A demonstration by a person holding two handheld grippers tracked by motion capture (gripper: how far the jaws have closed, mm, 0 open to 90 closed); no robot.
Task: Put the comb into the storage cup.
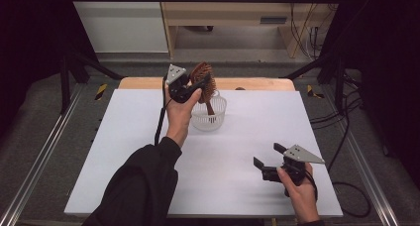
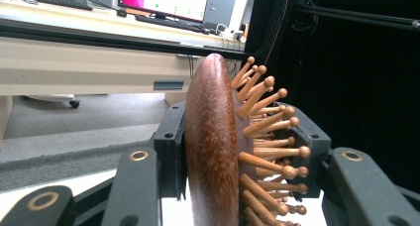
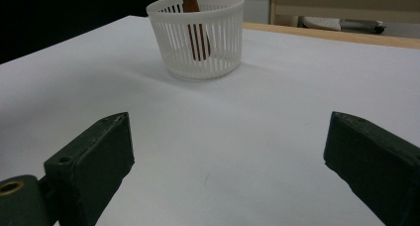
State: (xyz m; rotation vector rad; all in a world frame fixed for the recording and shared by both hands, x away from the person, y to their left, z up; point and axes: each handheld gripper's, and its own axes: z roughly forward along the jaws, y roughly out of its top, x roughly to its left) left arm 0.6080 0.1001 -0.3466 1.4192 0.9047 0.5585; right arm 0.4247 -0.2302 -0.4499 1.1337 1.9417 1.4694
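A brown wooden hairbrush (image 1: 204, 82) stands upright with its handle down inside a small white slatted basket (image 1: 209, 118) at the back middle of the table. My left gripper (image 1: 194, 87) is shut on the brush head; in the left gripper view the polished back of the hairbrush (image 2: 210, 146) and its wooden pegs sit between the two black jaws. My right gripper (image 1: 270, 156) rests low over the front right of the table, open and holding nothing. The right gripper view looks across the table at the basket (image 3: 198, 35) with the brush handle (image 3: 194, 23) inside it.
A white sheet (image 1: 148, 161) covers most of the table, with a strip of bare wood (image 1: 257, 84) along the far edge. Dark metal frame rails (image 1: 44, 156) run along both sides. A wooden desk (image 1: 233, 13) stands beyond the table.
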